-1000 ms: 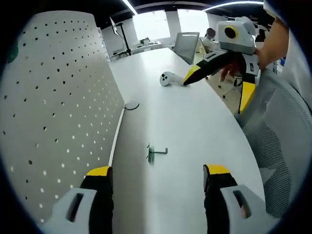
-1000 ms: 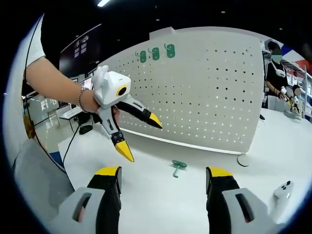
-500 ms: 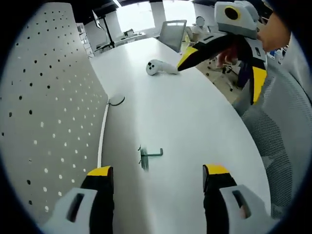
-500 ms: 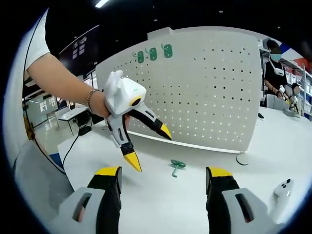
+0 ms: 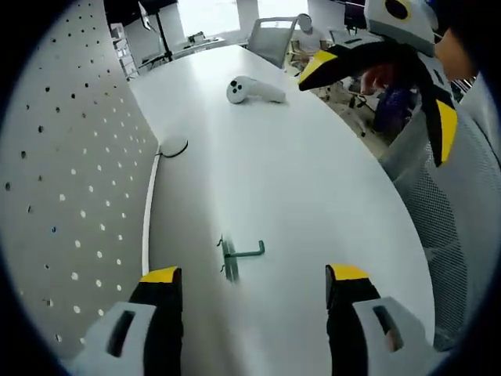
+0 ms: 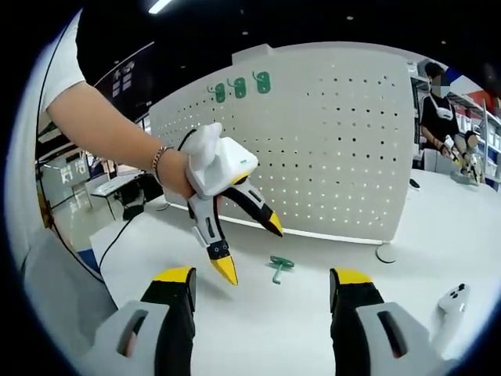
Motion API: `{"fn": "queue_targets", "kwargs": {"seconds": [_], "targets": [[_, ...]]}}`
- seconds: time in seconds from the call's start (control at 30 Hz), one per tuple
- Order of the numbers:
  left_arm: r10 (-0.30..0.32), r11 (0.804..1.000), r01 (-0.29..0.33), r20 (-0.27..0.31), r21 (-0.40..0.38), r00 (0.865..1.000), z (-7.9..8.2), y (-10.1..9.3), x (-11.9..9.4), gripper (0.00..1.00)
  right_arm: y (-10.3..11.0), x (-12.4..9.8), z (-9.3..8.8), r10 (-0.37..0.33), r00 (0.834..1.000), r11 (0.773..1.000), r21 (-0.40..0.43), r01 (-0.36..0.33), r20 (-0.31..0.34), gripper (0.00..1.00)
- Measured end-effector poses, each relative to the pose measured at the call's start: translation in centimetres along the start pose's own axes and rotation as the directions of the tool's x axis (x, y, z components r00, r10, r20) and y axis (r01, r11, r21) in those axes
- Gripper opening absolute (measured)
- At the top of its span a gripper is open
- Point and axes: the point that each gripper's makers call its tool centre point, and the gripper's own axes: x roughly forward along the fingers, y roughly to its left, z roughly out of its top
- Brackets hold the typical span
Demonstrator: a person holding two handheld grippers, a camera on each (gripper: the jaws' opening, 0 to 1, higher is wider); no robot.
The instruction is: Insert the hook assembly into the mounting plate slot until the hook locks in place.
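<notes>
A small green hook assembly [image 5: 239, 255] lies flat on the white table, just ahead of my open left gripper [image 5: 252, 283] and between its jaws' lines. The white pegboard mounting plate [image 5: 63, 180] stands upright along the left. In the right gripper view the same hook [image 6: 279, 266] rests in front of the pegboard [image 6: 344, 149], and my left gripper [image 6: 249, 244] hovers open above and left of it, held by a hand. My right gripper [image 6: 263, 282] is open and holds nothing; it also appears as the right gripper [image 5: 391, 86] at the upper right of the left gripper view.
A white handheld controller [image 5: 252, 90] lies farther along the table, also seen as the controller [image 6: 448, 304]. Three green hooks [image 6: 239, 86] hang at the pegboard's top. A round foot [image 5: 174, 146] steadies the board. Office chairs and people are beyond the table's edge.
My left gripper has moved down and closer to the hook, which now sits nearer its jaws. The hook has not moved on the table.
</notes>
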Motion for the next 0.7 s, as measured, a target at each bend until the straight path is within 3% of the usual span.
{"fn": "queue_targets", "kwargs": {"seconds": [0.7], "targets": [[-0.067, 0.998, 0.066, -0.097, -0.006, 0.993, -1.5, -0.2, 2.9, 0.75, -0.2, 0.1, -0.5, -0.003, 1.000, 1.000, 0.010, 0.003, -0.017, 0.67]]}}
